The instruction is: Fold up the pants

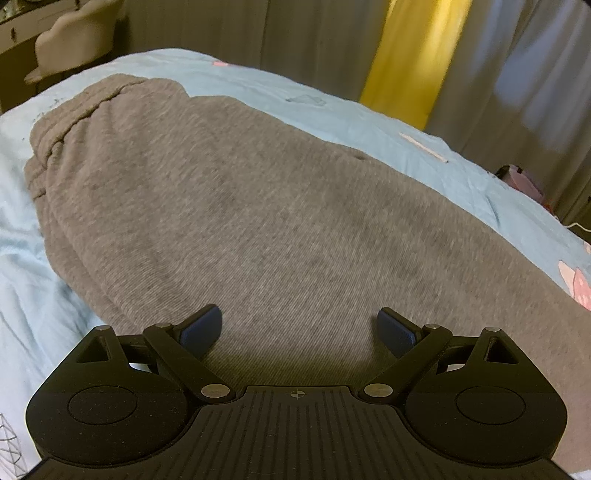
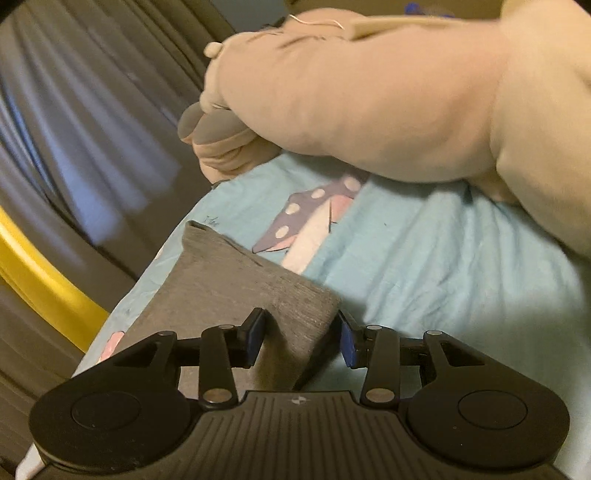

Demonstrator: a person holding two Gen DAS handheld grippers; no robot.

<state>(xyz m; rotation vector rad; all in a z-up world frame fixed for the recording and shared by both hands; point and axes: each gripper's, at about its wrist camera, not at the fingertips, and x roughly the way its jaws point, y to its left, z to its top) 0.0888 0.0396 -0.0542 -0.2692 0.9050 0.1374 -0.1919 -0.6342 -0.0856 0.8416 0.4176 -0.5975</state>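
Grey sweatpants (image 1: 240, 206) lie spread on a light blue bed sheet (image 1: 258, 85), the elastic waistband (image 1: 48, 155) at the far left. My left gripper (image 1: 300, 325) hovers low over the cloth, jaws wide open and empty. In the right wrist view the leg end of the pants (image 2: 236, 280) lies near the bed's edge. My right gripper (image 2: 302, 334) is open, its blue pads (image 2: 255, 334) either side of the leg's corner, not closed on it.
A large beige plush toy (image 2: 369, 96) lies on the sheet (image 2: 443, 258) just beyond the leg end. Grey curtains (image 1: 295, 33) and a yellow strip (image 1: 413, 55) stand behind the bed. A chair (image 1: 74, 37) is at far left. The bed edge runs close to the leg end.
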